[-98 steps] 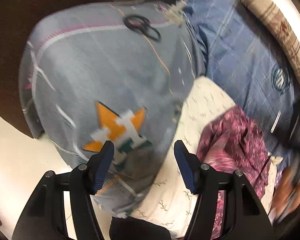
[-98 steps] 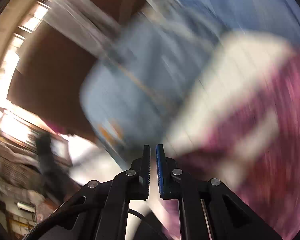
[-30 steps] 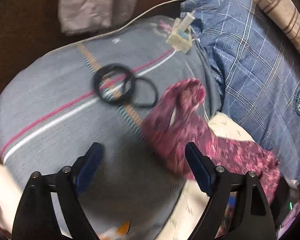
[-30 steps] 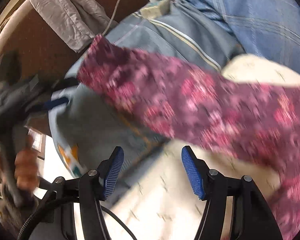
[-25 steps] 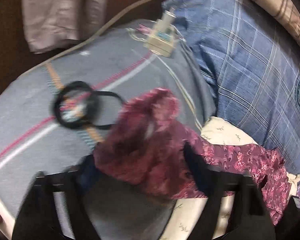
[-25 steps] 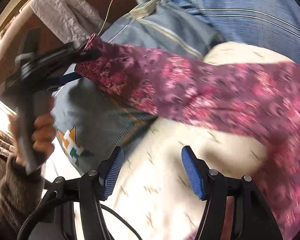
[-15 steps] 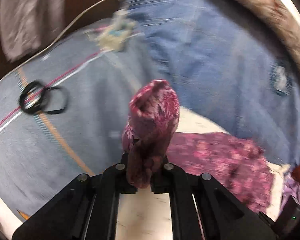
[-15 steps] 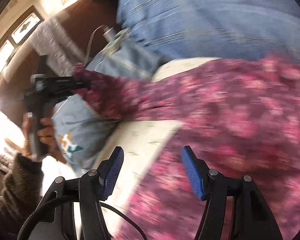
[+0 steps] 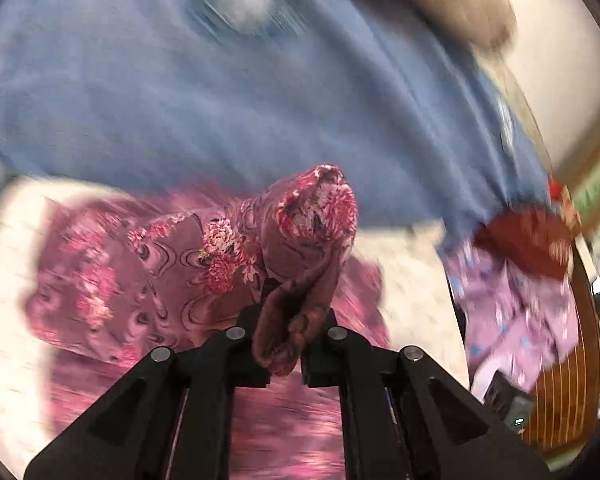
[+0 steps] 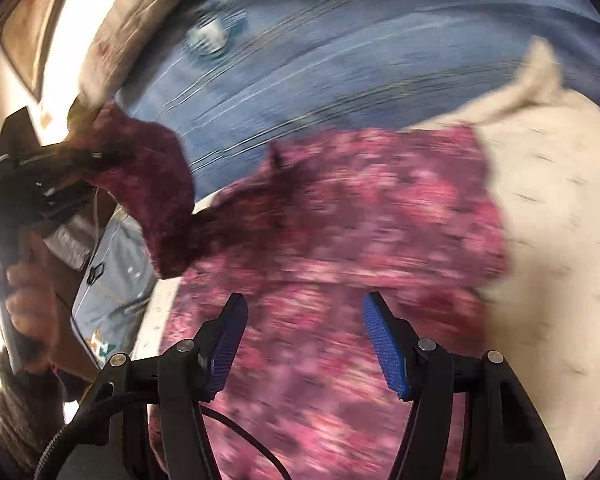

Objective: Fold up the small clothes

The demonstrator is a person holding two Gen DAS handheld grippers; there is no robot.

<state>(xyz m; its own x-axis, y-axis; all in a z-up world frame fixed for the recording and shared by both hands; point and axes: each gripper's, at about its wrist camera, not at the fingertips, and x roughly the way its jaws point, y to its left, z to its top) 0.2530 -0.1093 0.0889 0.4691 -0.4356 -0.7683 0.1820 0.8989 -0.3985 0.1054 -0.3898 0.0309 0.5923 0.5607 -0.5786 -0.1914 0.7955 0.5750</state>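
Note:
A magenta floral garment (image 9: 168, 256) lies on the cream sheet (image 9: 8, 320). My left gripper (image 9: 288, 344) is shut on one end of it, and that end bunches up between the jaws and stands lifted above the rest. In the right wrist view the same garment (image 10: 340, 248) spreads across the bed, with the lifted end (image 10: 156, 184) at the left in the left gripper (image 10: 56, 164), held by a person's hand (image 10: 24, 304). My right gripper (image 10: 302, 344) hovers open over the garment with nothing between its blue pads.
A blue plaid blanket (image 9: 204, 92) covers the far side of the bed. A grey pillow with an orange motif (image 10: 108, 280) lies at the left. Lilac patterned cloth (image 9: 512, 312) and a dark red cloth (image 9: 528, 240) sit at the right edge, beside a wooden bed frame (image 9: 560, 380).
The left gripper, open a second ago over the grey pillow, closed on the garment's end and carried it right over the bed. The right gripper stayed open and swung right across the garment.

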